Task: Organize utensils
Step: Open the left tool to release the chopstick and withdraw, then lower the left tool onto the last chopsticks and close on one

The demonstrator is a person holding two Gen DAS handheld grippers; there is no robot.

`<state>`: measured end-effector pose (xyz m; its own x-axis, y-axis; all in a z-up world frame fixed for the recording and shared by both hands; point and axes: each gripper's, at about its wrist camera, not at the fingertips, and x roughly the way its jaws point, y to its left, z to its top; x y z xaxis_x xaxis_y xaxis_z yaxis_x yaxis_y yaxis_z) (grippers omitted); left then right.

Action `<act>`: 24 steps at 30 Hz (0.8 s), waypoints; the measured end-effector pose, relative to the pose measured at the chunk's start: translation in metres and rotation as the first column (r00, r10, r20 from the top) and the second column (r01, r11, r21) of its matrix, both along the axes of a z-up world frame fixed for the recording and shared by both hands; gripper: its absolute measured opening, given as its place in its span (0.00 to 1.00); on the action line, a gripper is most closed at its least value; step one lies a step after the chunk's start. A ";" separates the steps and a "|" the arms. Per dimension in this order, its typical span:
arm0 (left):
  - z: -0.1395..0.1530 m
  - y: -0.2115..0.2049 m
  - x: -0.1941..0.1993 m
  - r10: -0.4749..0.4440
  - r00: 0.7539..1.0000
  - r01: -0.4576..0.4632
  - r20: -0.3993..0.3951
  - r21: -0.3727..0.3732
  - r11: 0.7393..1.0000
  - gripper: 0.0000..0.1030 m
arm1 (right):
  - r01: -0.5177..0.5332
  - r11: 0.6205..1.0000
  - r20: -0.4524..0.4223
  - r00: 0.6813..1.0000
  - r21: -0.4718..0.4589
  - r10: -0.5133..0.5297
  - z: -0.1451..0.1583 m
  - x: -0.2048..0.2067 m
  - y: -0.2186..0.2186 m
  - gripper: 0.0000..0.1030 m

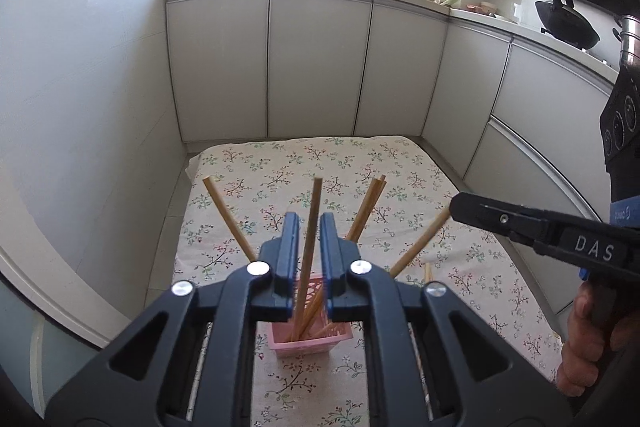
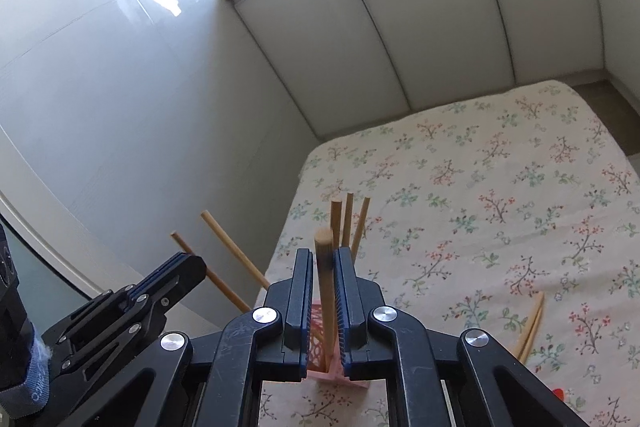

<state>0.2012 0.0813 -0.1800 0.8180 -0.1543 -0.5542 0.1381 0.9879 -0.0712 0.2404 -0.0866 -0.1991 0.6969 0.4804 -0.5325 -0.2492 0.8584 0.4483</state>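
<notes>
A small pink lattice basket (image 1: 310, 341) stands on the floral tablecloth (image 1: 400, 187) and holds several wooden chopsticks that fan out upward. My left gripper (image 1: 309, 227) hovers above the basket, jaws slightly apart on either side of one upright chopstick (image 1: 312, 227) without clearly pinching it. My right gripper (image 2: 324, 259) is also over the basket (image 2: 320, 373), jaws close around another upright chopstick (image 2: 325, 275). The right gripper shows in the left wrist view (image 1: 460, 205) beside a leaning chopstick (image 1: 420, 243). The left gripper shows in the right wrist view (image 2: 188, 267).
Two loose chopsticks (image 2: 530, 325) lie on the cloth to the right of the basket. Grey cabinet doors (image 1: 320, 67) close off the far side and right; a glossy white wall (image 1: 80, 107) stands on the left. A wok (image 1: 568, 23) sits on the counter at right.
</notes>
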 end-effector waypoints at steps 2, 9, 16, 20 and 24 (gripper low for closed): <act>0.003 -0.002 -0.002 -0.003 1.000 0.003 0.010 -0.008 1.000 0.40 | -0.011 1.000 -0.003 1.000 0.016 0.011 0.002 -0.001 -0.002 0.17; 0.010 -0.002 -0.010 0.010 1.000 -0.010 -0.011 -0.035 0.999 0.60 | 0.001 1.000 0.006 1.000 0.013 -0.001 0.014 -0.012 -0.016 0.40; 0.002 -0.006 -0.025 -0.005 0.996 0.002 -0.088 -0.035 0.999 0.73 | 0.049 0.999 -0.067 0.997 -0.007 -0.049 0.011 -0.026 -0.054 0.57; -0.007 -0.014 -0.034 -0.036 0.991 0.034 -0.131 -0.021 0.999 0.78 | 0.079 0.994 -0.124 0.988 -0.069 -0.087 -0.002 -0.034 -0.076 0.63; -0.024 -0.024 -0.038 -0.075 0.975 0.071 -0.210 -0.025 0.997 0.79 | 0.100 0.987 -0.184 0.975 -0.129 -0.123 -0.021 -0.040 -0.094 0.67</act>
